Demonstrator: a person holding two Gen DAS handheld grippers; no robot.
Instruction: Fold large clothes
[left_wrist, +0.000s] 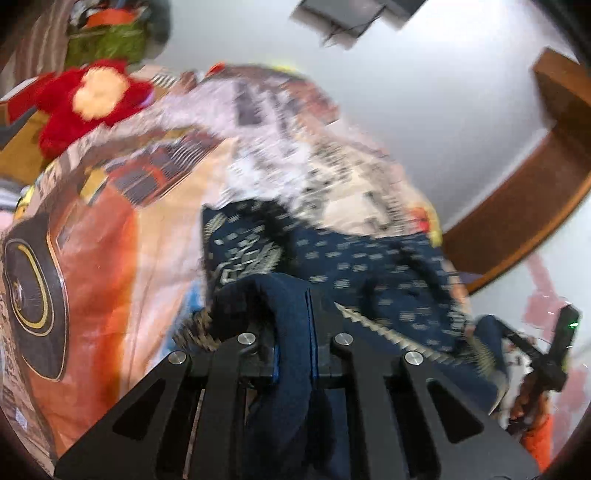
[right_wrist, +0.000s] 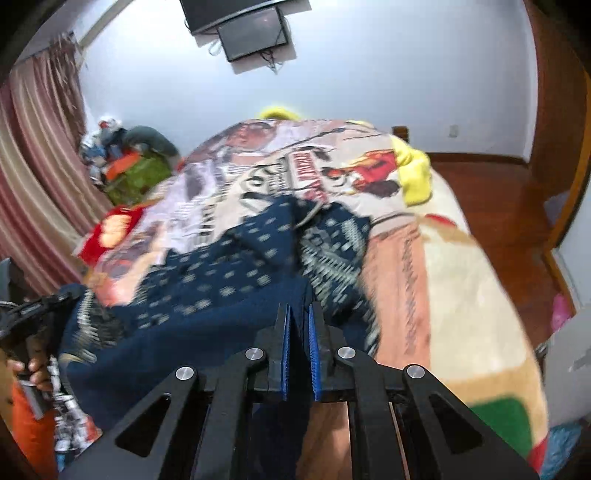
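Navy garment (right_wrist: 207, 280) edge pinched in left tool (left_wrist: 308, 295) and right tool (right_wrist: 300, 314), bedspread (right_wrist: 461, 295) bare rightward.

We are seeing garment (right_wrist: 221, 291) lying on blanket (right_wrist: 443, 295) covering bed, stretching between left gripper (left_wrist: 308, 295) and right gripper (right_wrist: 300, 314). Plush toy (left_wrist: 92, 96) sitting at blanket's left edge. Clothes pile (right_wrist: 125, 162) lying behind it, beside curtain (right_wrist: 40, 155). Screen (right_wrist: 255, 33) hanging on wall behind bed.

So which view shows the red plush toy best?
The left wrist view: the red plush toy shows whole, with its pale face, on the bed's far left. The right wrist view catches only a blurred red patch beside the navy garment.
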